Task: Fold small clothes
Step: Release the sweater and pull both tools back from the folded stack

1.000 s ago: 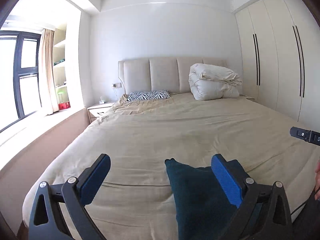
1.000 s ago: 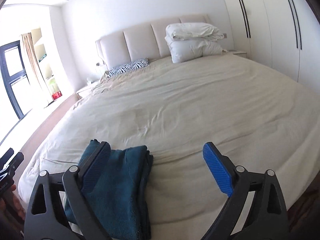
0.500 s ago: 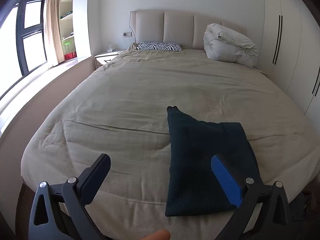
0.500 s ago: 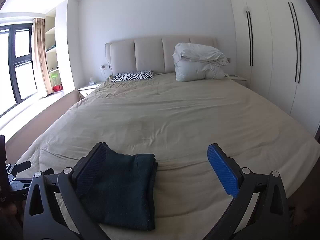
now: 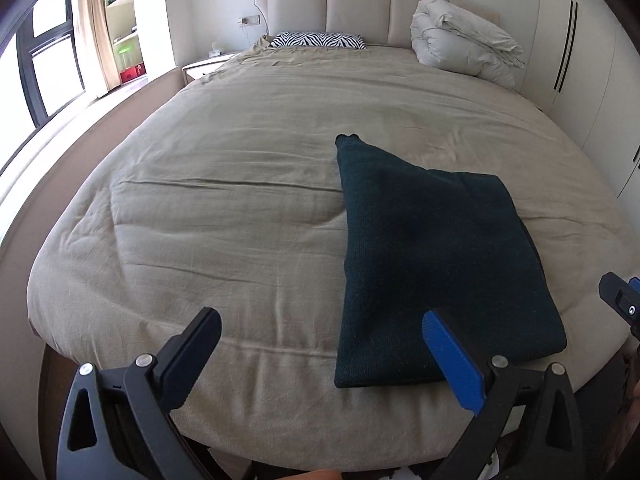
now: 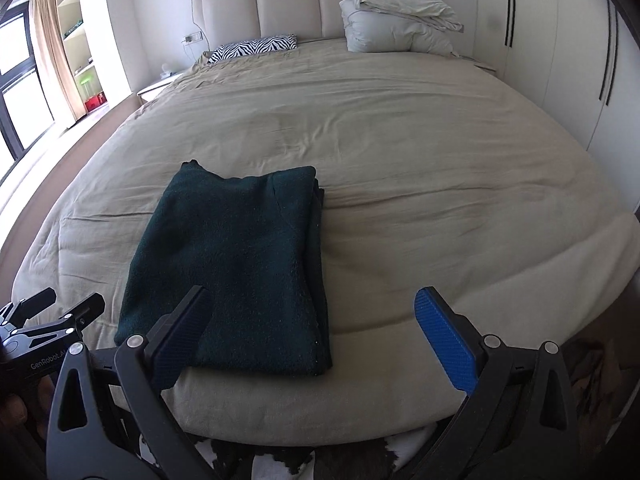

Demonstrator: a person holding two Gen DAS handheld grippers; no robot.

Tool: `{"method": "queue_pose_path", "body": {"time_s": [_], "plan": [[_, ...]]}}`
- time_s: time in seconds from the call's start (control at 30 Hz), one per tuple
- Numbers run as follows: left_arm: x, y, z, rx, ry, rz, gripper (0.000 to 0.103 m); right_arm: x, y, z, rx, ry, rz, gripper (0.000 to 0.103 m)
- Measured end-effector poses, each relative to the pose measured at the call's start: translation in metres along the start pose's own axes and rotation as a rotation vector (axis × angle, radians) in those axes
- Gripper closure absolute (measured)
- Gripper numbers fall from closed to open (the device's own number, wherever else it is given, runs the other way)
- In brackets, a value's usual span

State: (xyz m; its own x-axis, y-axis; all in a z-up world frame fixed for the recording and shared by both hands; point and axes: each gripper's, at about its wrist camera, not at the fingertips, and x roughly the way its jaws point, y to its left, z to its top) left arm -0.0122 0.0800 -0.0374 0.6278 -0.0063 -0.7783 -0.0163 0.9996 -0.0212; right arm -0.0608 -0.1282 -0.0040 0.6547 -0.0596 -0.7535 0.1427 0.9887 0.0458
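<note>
A dark teal knit garment (image 5: 432,264) lies folded into a flat rectangle near the foot of the bed, with one corner sticking out toward the headboard. It also shows in the right wrist view as the garment (image 6: 240,264). My left gripper (image 5: 320,356) is open above the bed's foot edge, its right finger overlapping the garment's near corner in view. My right gripper (image 6: 312,332) is open too, held back from the bed, its left finger in front of the garment's near edge. Neither holds anything. The left gripper (image 6: 48,320) also shows at the right wrist view's left edge.
The beige bed cover (image 5: 240,184) spreads wide around the garment. A zebra-print pillow (image 5: 318,39) and a folded white duvet (image 5: 464,36) lie by the headboard. Wardrobe doors (image 6: 560,60) stand on the right, a window (image 5: 44,72) and a nightstand on the left.
Both cameras have tilted downward and drawn back from the bed, so more of the folded garment and the bed's foot edge shows. The garment itself has not moved.
</note>
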Motion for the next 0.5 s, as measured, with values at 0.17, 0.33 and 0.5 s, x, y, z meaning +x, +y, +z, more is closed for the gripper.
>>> {"method": "queue_pose_path", "body": {"time_s": [0.17, 0.33, 0.5], "plan": [[0.008, 0.002, -0.001, -0.001, 0.02, -0.005, 0.0, 0.01, 0.002, -0.004, -0.014, 0.024, -0.003, 0.0], [0.011, 0.002, -0.001, 0.002, 0.027, -0.006, 0.0, 0.017, 0.004, -0.004, -0.023, 0.035, -0.002, 0.0], [0.014, 0.002, -0.002, 0.006, 0.035, -0.003, 0.0, 0.021, 0.008, -0.004, -0.028, 0.047, 0.002, 0.0]]}}
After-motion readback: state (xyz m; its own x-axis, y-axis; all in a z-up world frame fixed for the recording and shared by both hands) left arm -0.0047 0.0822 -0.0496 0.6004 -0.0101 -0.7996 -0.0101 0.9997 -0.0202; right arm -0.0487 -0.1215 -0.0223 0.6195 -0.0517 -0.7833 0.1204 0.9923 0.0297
